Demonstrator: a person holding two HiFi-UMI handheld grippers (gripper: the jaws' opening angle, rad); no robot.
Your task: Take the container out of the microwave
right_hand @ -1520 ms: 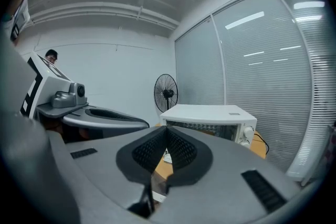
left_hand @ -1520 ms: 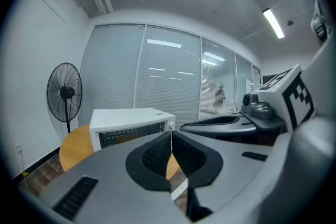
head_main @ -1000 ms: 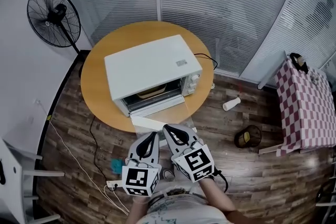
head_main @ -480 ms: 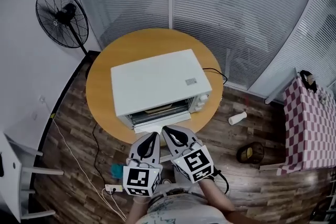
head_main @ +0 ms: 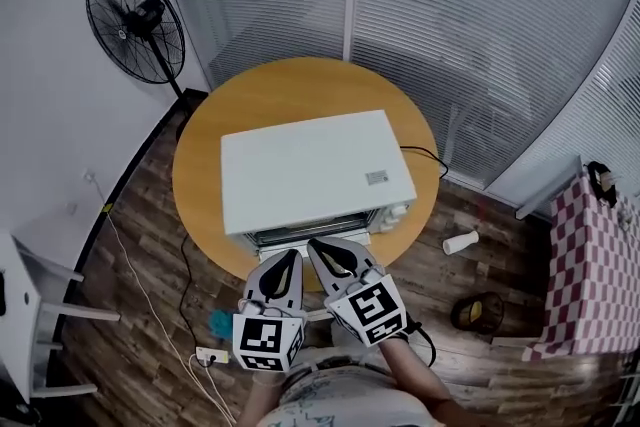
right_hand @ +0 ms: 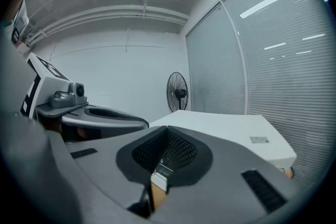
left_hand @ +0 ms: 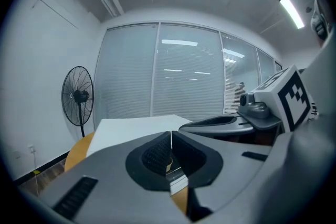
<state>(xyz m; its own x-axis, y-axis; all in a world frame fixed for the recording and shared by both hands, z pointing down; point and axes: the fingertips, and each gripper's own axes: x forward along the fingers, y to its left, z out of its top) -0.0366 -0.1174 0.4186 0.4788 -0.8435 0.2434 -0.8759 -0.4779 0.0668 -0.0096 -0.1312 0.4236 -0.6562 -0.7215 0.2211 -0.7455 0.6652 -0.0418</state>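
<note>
Jaws together: left gripper (head_main: 292, 258), right gripper (head_main: 315, 245), near microwave (head_main: 315, 170).

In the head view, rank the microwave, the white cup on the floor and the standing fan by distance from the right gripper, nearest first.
1. Microwave: on the round table, directly ahead of the right gripper.
2. White cup: lying on the floor, off to the right.
3. Standing fan: far left, by the wall.
</note>
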